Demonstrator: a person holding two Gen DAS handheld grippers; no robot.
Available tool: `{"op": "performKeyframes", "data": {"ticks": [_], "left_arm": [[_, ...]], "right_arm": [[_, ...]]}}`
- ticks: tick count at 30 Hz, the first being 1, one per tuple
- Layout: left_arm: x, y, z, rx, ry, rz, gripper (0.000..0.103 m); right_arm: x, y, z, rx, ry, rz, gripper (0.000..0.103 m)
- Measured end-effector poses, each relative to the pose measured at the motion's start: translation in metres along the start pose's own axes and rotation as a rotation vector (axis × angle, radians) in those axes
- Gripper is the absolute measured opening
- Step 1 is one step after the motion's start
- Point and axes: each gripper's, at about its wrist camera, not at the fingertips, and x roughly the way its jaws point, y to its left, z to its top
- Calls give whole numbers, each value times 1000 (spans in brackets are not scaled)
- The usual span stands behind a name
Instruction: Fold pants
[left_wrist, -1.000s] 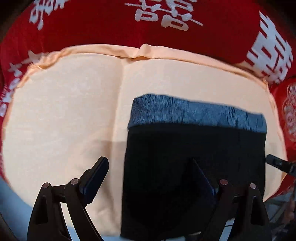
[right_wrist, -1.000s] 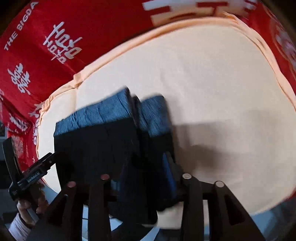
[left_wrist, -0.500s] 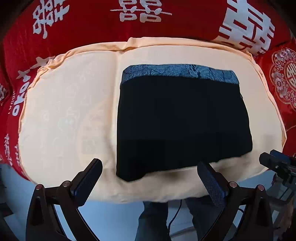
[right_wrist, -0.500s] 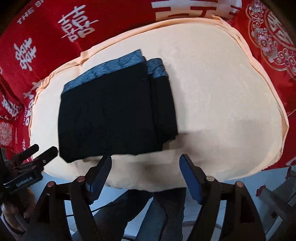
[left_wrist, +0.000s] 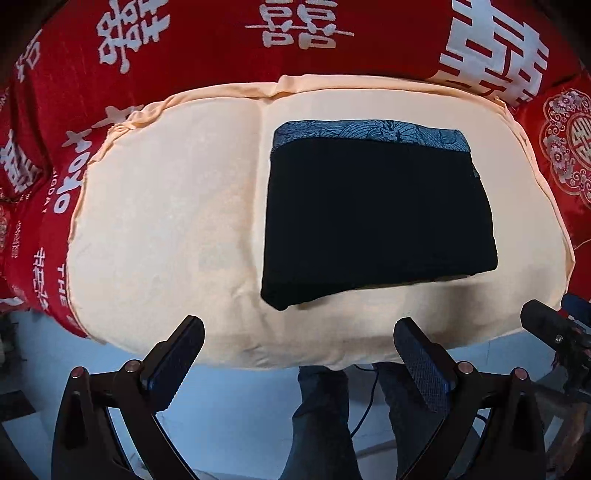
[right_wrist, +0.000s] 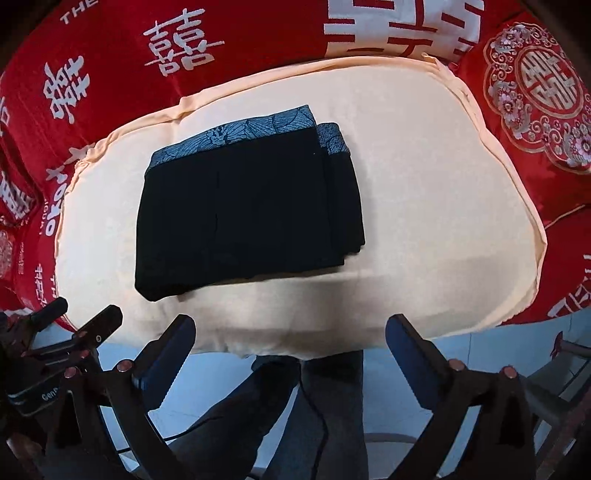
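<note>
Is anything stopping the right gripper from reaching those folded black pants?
Probably not. The right gripper hangs open off the cushion's near edge, and only bare peach cushion lies between it and the folded black pants.

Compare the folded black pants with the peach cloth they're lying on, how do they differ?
The pants are black with a patterned blue-grey waistband; the peach cloth is plain and pale. The pants are folded into a compact, layered rectangle; the cloth is spread out in a single sheet. The pants cover only part of the cloth, which reaches well beyond them. Both lie flat, untouched by either gripper.
</note>
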Motion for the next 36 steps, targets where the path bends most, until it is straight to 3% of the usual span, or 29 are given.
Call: {"op": "performKeyframes", "data": {"ticks": [36], "left_arm": [[-27,3,-2,16,-23,10,103]], "right_arm": [[-26,28,4,-48,-24,-57,103]]}}
